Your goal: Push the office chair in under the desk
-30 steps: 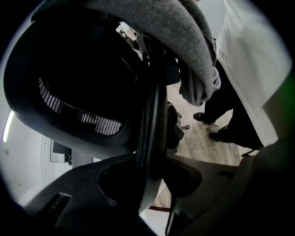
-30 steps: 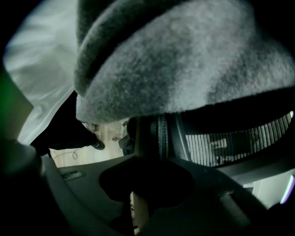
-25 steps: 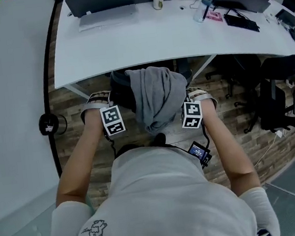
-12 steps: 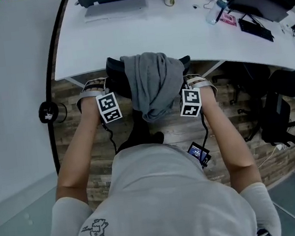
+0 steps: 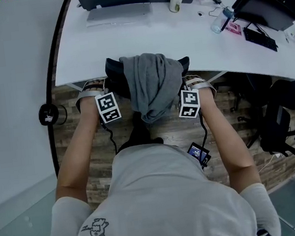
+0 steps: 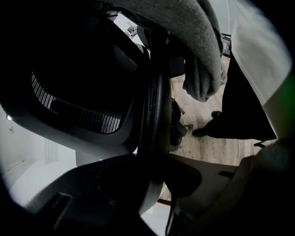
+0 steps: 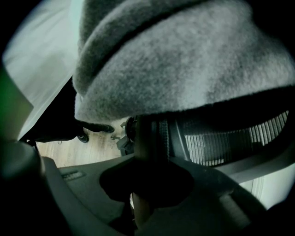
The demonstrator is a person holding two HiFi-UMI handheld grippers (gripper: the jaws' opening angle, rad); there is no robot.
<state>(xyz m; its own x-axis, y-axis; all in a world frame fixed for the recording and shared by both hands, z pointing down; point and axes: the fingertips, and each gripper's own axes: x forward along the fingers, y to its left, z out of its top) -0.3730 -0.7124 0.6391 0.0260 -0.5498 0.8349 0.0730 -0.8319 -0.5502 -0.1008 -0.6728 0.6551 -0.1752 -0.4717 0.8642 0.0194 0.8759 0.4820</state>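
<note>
A: Where does the office chair stand?

B: Its backrest is right at the near edge of the white table, and the seat seems to be beneath it already. The left hand-held gripper is clamped on the backrest's left rim, its jaws fairly wide around it. The right hand-held gripper pinches the right rim at a narrower gape.

A: So what can spoil it?

B: The grey sweater lies loose over the top of the backrest and hangs just beside both grips. A jolt probably slides it down to the wooden floor.

A: And where does the jolt come from?

B: Likely from the backrest, or some lower part that no view shows, meeting the table's edge. A hard knock may also shake the paper cup farther back on the table.

A: Anything else?

B: The rims look thin and smooth. If one side pushes harder, the chair likely swivels on its base and a rim slips out of the jaws.
</note>
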